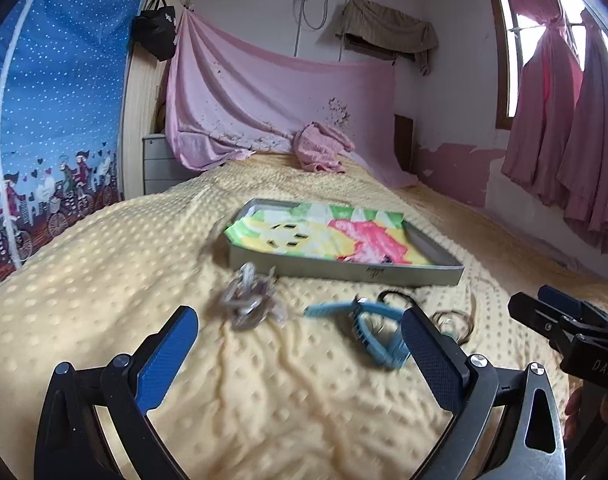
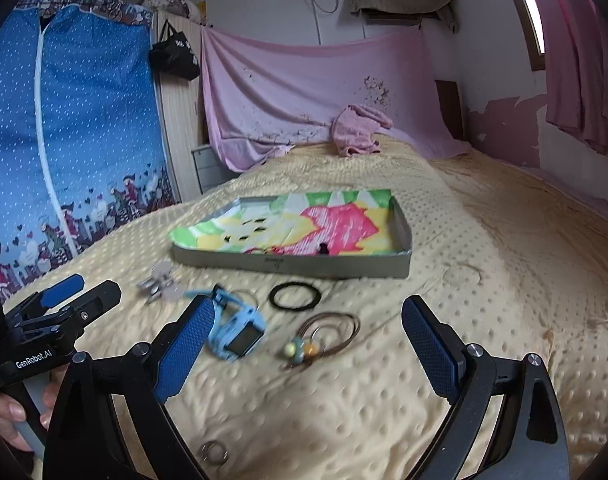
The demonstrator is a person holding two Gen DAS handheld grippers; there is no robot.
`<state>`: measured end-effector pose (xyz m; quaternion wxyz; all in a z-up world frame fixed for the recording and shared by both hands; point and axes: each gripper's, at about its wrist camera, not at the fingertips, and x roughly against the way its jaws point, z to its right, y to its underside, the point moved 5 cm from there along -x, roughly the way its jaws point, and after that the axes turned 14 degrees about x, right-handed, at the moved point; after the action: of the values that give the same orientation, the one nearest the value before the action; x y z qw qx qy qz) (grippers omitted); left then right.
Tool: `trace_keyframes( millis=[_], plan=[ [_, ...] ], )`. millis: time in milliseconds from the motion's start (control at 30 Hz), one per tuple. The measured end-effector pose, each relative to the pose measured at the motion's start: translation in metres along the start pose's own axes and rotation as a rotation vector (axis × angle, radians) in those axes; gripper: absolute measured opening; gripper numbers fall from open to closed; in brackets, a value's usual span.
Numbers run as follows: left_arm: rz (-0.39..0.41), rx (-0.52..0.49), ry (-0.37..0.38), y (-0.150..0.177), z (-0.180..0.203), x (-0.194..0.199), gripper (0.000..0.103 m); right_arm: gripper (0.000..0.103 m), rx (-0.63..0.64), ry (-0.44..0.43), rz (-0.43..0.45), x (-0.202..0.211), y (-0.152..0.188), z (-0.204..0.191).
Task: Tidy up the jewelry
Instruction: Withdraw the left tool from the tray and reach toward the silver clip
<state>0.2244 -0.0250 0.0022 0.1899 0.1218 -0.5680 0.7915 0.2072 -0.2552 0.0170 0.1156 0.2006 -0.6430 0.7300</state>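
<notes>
Yellow bedspread (image 1: 104, 300) is stretching clear on all sides of the left gripper (image 1: 300, 344), whose jaws are standing spread with nothing between them. Ahead of it a silver chain pile (image 1: 248, 300) and a blue watch (image 1: 367, 332) are lying short of the tray (image 1: 343, 270). The right gripper (image 1: 543, 304) is reaching in level from its right.

From the right wrist, the right gripper (image 2: 307, 336) is gaping wide and empty. Only here are showing a black ring (image 2: 294, 296), a beaded cord (image 2: 323, 336) between its fingers, and a small ring (image 2: 214, 452) near its base. The tray's near wall (image 2: 288, 267) is lying ahead, bare bedspread (image 2: 503, 280) to the right.
</notes>
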Motion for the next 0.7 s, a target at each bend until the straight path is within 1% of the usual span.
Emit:
trace_keyframes(
  millis=[233,367,500,700],
  plan=[
    [-0.030,0.033,-0.051,0.010,-0.029,0.006,0.103,0.092,0.017,-0.022,-0.043,-0.003,0.013,-0.015],
    [-0.030,0.042,-0.067,0.012,-0.036,0.008,0.103,0.092,0.029,-0.030,-0.056,-0.007,0.013,-0.022],
    [-0.015,0.033,-0.080,0.008,-0.038,0.008,0.103,0.092,0.033,-0.034,-0.054,-0.010,0.011,-0.026],
    [0.030,0.022,-0.102,-0.007,-0.040,0.005,0.103,0.092,0.039,-0.041,-0.024,-0.019,0.005,-0.030]
  ],
)
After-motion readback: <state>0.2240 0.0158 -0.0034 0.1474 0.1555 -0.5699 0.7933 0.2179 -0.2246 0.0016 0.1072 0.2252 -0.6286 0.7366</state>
